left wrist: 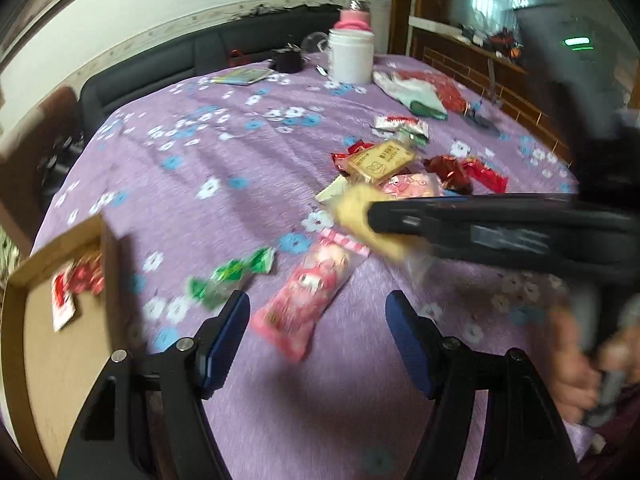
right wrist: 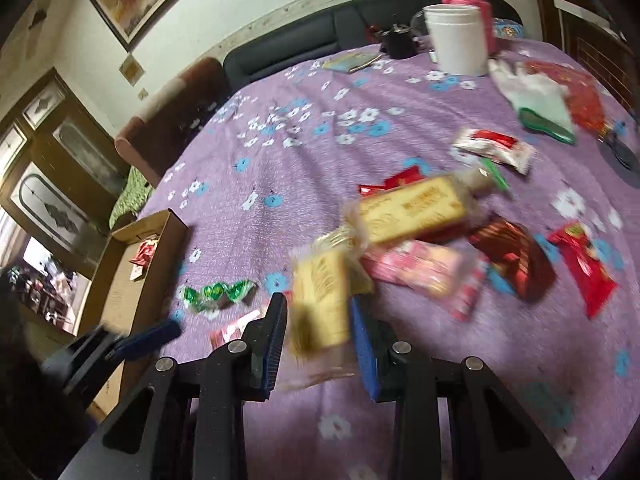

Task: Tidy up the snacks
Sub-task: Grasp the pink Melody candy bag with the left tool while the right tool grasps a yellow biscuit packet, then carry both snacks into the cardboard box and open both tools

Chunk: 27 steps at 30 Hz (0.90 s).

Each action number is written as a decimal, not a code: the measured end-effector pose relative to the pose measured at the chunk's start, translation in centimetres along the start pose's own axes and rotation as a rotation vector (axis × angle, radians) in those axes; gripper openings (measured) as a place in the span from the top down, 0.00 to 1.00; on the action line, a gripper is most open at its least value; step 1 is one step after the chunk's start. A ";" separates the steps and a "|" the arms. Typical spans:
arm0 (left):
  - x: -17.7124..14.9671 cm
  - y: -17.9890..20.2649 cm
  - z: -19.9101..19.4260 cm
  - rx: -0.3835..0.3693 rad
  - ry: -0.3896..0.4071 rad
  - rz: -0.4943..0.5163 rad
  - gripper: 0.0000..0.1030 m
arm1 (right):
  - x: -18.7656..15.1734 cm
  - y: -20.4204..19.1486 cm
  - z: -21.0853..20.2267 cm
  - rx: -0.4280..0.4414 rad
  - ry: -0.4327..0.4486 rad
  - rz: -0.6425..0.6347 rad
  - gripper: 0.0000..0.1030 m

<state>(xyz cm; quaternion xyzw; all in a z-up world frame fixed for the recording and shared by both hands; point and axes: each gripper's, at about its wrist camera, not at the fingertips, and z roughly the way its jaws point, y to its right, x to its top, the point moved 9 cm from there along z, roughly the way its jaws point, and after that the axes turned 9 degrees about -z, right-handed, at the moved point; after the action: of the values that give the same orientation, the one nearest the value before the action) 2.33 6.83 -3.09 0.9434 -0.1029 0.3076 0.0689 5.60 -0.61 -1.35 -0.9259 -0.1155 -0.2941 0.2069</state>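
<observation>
My right gripper [right wrist: 318, 312] is shut on a yellow biscuit packet [right wrist: 318, 310] and holds it above the purple flowered tablecloth [right wrist: 280, 168]; it also shows in the left wrist view [left wrist: 370, 222], coming in from the right with the packet [left wrist: 356, 216]. My left gripper [left wrist: 318, 304] is open and empty, just over a pink snack packet [left wrist: 306, 296]. A green candy strip [left wrist: 230, 276] lies left of it. A cardboard box [left wrist: 60, 280] at the left edge holds red and white packets. A pile of snacks [right wrist: 440, 220] lies on the cloth.
A white jar [left wrist: 350, 56] and a pink bottle [left wrist: 354, 14] stand at the back of the table. A white and green glove [right wrist: 536, 96] and a red bag [right wrist: 576, 92] lie at the back right. A dark sofa [left wrist: 180, 56] runs behind the table.
</observation>
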 end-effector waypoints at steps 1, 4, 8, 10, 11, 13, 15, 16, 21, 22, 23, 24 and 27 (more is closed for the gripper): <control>0.3 0.1 0.8 0.013 -0.005 0.011 0.33 | -0.2 0.1 -0.4 0.004 0.001 0.004 0.67; 0.5 0.1 2.7 0.030 -0.039 0.021 0.33 | -0.9 0.5 -1.3 0.020 0.004 0.017 0.67; -0.5 0.3 4.0 0.023 -0.086 0.012 0.52 | -1.3 0.7 -1.8 0.017 0.013 0.001 0.66; -0.7 0.6 3.6 0.003 -0.089 -0.004 0.77 | -1.5 0.8 -1.7 0.009 0.017 -0.023 0.66; -0.8 0.5 3.5 0.009 -0.093 -0.004 0.78 | -1.6 1.0 -1.6 -0.010 0.016 -0.034 0.65; -1.0 0.6 3.4 -0.004 -0.096 -0.009 0.78 | -1.8 1.1 -1.1 -0.024 0.011 -0.046 0.57; -1.1 0.6 3.5 -0.008 -0.094 -0.015 0.78 | -1.8 1.0 -0.4 -0.028 0.001 -0.047 0.50; -1.1 0.5 3.5 -0.011 -0.095 -0.020 0.78 | -1.8 0.9 0.0 -0.031 -0.007 -0.052 0.50; -1.2 0.9 3.5 -0.004 -0.070 -0.022 0.71 | -2.2 -0.3 2.0 -0.075 -0.049 -0.119 0.50; -1.2 1.0 3.5 0.010 -0.063 -0.011 0.71 | -2.3 -0.5 1.9 -0.094 -0.042 -0.142 0.54; -1.3 1.1 3.4 0.016 -0.063 -0.007 0.73 | -2.4 -0.4 1.9 -0.095 -0.049 -0.142 0.68; -1.4 1.1 3.2 0.008 -0.069 -0.017 0.78 | -2.5 -0.3 1.7 -0.102 -0.054 -0.149 0.68; -1.5 0.8 2.1 -0.012 -0.055 -0.046 0.78 | -2.7 0.0 0.9 -0.084 -0.039 -0.124 0.85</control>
<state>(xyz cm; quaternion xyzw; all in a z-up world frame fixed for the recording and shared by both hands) 2.20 5.88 -5.61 0.9532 -0.0847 0.2793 0.0788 3.85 -0.46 -3.62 -0.9305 -0.1640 -0.2928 0.1469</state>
